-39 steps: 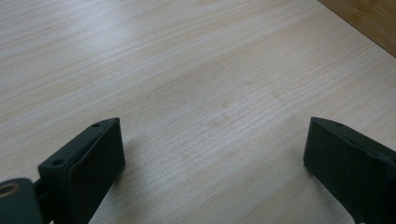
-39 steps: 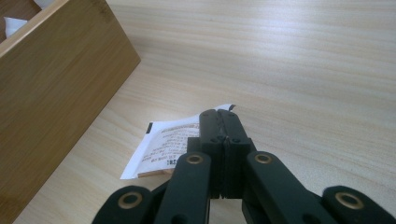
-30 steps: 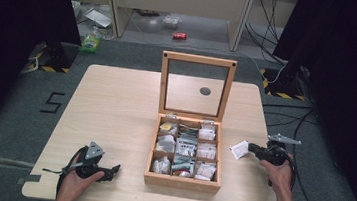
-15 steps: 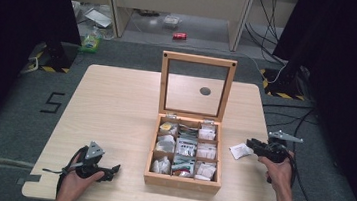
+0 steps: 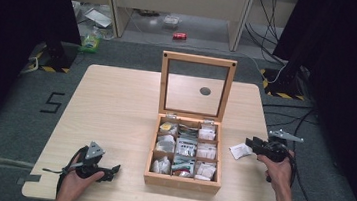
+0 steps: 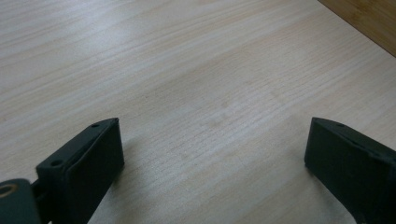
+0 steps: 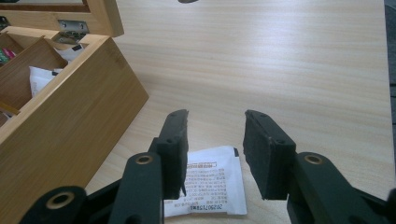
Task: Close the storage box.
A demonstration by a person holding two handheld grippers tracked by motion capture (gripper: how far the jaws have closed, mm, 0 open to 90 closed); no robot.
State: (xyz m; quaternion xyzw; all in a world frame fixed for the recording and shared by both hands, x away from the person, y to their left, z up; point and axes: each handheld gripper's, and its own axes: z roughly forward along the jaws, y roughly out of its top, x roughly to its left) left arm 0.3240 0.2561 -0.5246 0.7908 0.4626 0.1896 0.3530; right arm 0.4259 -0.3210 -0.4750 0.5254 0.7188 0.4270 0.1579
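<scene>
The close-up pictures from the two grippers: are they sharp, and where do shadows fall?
Left gripper view: table grain sharp, near jaws soft, dim shadow beside each. Right gripper view: packet print crisp, box clear, jaws slightly blurred. High view: even light, dark surroundings.

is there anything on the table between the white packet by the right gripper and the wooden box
Nothing visible does. The white packet lies flat on the table under the right gripper, whose jaws have just been opening and stand apart above it. Bare tabletop runs from there to the wooden box.
</scene>
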